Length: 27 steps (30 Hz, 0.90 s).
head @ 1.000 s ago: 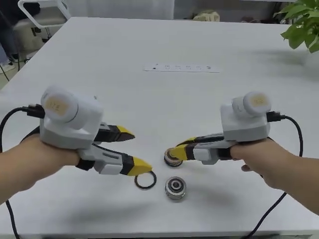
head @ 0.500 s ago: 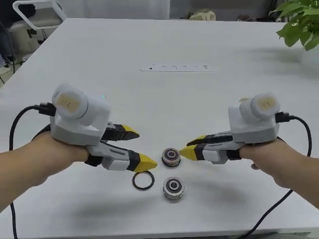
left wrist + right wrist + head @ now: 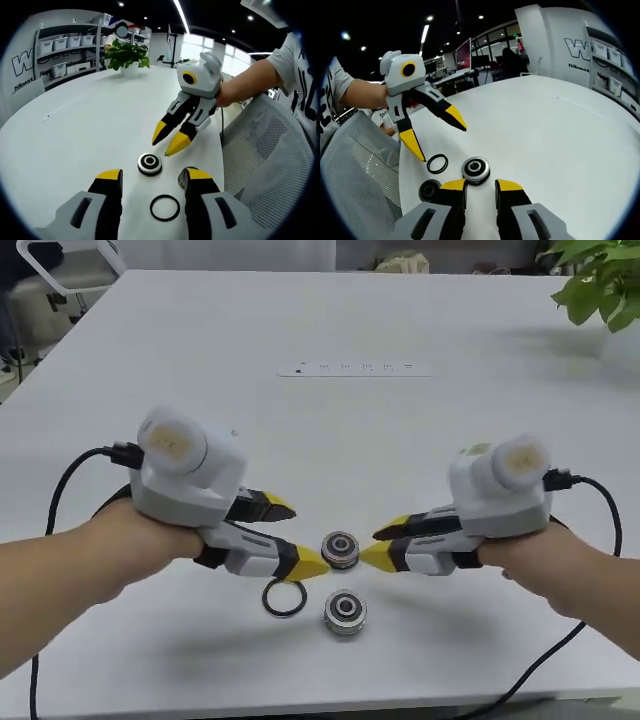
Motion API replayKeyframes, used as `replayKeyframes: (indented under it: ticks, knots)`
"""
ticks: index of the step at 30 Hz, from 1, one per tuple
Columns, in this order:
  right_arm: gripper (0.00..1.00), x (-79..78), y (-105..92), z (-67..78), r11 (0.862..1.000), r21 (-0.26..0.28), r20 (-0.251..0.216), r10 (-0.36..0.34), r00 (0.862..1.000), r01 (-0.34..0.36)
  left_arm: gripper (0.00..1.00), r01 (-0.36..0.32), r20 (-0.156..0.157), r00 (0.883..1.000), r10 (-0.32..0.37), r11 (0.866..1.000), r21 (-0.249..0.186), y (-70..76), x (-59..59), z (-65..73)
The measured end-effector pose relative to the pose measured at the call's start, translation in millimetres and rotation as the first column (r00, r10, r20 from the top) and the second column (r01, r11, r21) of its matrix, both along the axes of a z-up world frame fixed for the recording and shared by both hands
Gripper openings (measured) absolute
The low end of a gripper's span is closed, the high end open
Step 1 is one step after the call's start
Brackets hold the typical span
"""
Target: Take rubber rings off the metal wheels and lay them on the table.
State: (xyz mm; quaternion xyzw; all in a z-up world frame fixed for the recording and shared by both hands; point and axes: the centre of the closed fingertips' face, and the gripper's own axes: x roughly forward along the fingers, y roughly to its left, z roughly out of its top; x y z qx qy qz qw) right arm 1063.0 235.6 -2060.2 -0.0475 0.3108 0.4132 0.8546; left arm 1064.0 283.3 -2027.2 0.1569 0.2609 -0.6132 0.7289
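A metal wheel (image 3: 340, 548) with a black rubber ring around it lies flat on the white table (image 3: 330, 430), and it appears again as the wheel (image 3: 149, 163) and the wheel (image 3: 475, 169). My left gripper (image 3: 300, 537) is open wide just left of it, with nothing between its jaws. My right gripper (image 3: 378, 545) is just right of it, jaws a little apart and empty. A second wheel (image 3: 344, 611) lies nearer me. A loose black ring (image 3: 284, 597) rests flat beside it; the ring (image 3: 165, 207) sits below my left gripper (image 3: 154, 176).
A white power strip (image 3: 352, 369) lies across the table's far middle. A green plant (image 3: 595, 280) stands at the far right corner. Cables trail from both grippers toward the table's near edge. A mesh chair (image 3: 270, 155) stands beside the table.
The right gripper drew back from the ringed wheel, then came close again. The left gripper moved right, toward the wheel. The wheels and the loose ring stay where they were.
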Motion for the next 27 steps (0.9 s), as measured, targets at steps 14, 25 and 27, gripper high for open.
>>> replayKeyframes:
  ticks: [14, 25, 27]
  knots:
    - [0.16, -0.4, 8.4, -12.4, 0.998, -0.039, 0.002, 0.047, 0.999, -0.047, 0.40, 0.008, -0.019, 1.000, -0.008, 1.000, 0.011, -12.0, 4.3, -14.6]
    - [0.11, -0.6, 10.2, -16.9, 0.997, -0.044, -0.001, 0.056, 0.998, -0.056, 0.31, 0.011, -0.052, 0.999, -0.011, 1.000, 0.000, -22.2, 2.8, -20.3]
    - [0.11, -0.5, 10.0, -17.2, 0.997, -0.043, 0.000, 0.056, 0.998, -0.056, 0.29, 0.016, -0.056, 0.998, -0.016, 1.000, -0.003, -24.7, 1.5, -20.3]
